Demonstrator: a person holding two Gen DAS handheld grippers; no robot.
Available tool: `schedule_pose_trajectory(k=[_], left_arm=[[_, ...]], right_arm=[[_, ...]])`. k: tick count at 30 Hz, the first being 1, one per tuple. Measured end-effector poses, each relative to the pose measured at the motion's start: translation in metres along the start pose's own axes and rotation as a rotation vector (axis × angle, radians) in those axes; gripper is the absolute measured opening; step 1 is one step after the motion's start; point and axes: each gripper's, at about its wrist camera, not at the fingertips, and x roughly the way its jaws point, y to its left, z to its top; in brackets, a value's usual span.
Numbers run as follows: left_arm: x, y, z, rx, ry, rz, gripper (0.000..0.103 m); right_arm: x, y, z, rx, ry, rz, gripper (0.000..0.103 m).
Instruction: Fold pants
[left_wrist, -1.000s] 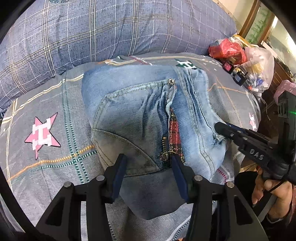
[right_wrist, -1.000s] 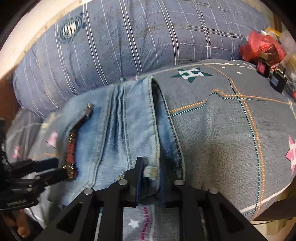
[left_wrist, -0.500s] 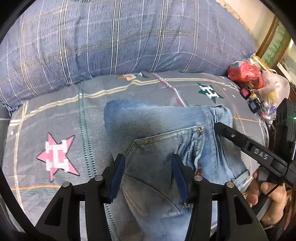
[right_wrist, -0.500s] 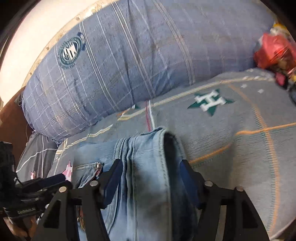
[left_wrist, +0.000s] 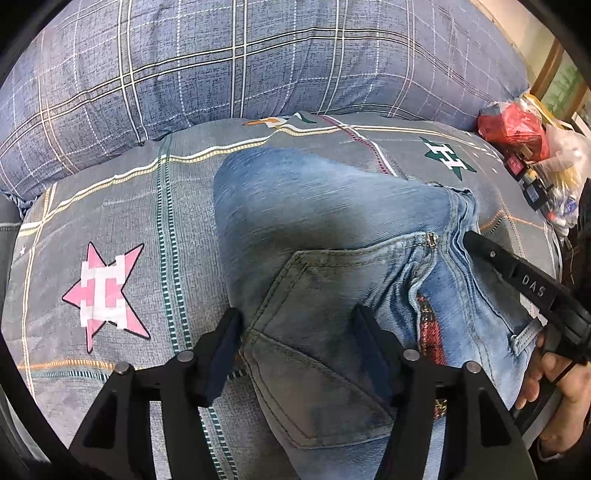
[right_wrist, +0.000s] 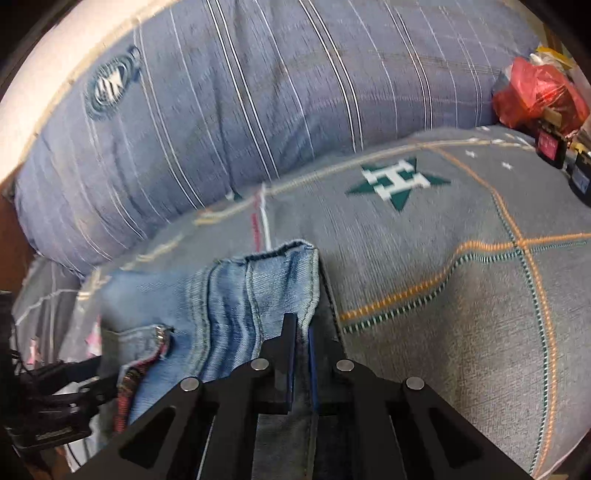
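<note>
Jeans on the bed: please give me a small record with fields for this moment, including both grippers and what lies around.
garment: blue jeans, folded, back pocket up
surface: grey bed cover with star prints
behind: blue plaid pillow
left gripper: jaws opening, denim between them, pads not pressing
right gripper: shut on the jeans' edge
clutter: red plastic bag at the far right

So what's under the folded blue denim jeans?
The folded blue denim jeans lie on a grey quilt with star prints. The quilt directly beneath them is covered, so anything there can't be seen.
</note>
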Motion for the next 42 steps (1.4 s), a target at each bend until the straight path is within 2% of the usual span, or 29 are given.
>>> schedule_pose_trajectory(k=[4, 8, 13, 18, 22, 31, 35, 36, 37, 38, 39, 42], left_arm=[[-0.013, 0.0, -0.004, -0.006, -0.021, -0.012, 0.065], [-0.043, -0.005, -0.017, 0.041, -0.08, -0.008, 0.065], [-0.068, -0.02, -0.036, 0.113, -0.126, -0.017, 0.065], [-0.054, -0.037, -0.054, 0.175, -0.09, 0.019, 0.065], [-0.043, -0.036, -0.061, 0.139, -0.086, 0.003, 0.07], [-0.044, -0.038, -0.061, 0.139, -0.081, 0.014, 0.07], [-0.043, -0.043, -0.065, 0.158, -0.088, 0.033, 0.07], [-0.044, -0.042, -0.065, 0.156, -0.088, 0.031, 0.07], [-0.044, -0.042, -0.065, 0.154, -0.087, 0.027, 0.07], [-0.043, -0.042, -0.065, 0.153, -0.084, 0.022, 0.07], [-0.042, -0.043, -0.064, 0.154, -0.082, 0.023, 0.07], [-0.042, -0.043, -0.065, 0.157, -0.085, 0.029, 0.07]], right_arm=[[-0.001, 0.001, -0.002, -0.024, -0.011, -0.008, 0.006], [-0.02, -0.005, -0.002, 0.019, -0.048, 0.063, 0.009], [-0.062, 0.017, -0.014, -0.096, -0.117, 0.011, 0.01], [-0.076, 0.04, -0.043, -0.138, -0.067, 0.067, 0.01], [-0.05, 0.034, -0.067, -0.127, 0.007, 0.03, 0.012], [-0.061, 0.02, -0.057, -0.032, -0.029, 0.109, 0.012], [-0.078, 0.023, -0.055, -0.03, -0.062, 0.109, 0.013], [-0.081, 0.025, -0.057, -0.038, -0.064, 0.105, 0.015], [-0.082, 0.026, -0.059, -0.041, -0.058, 0.1, 0.028], [-0.077, 0.026, -0.064, -0.038, -0.04, 0.1, 0.05], [-0.072, 0.026, -0.068, -0.038, -0.028, 0.112, 0.056], [-0.063, 0.039, -0.079, -0.126, -0.06, 0.044, 0.057]])
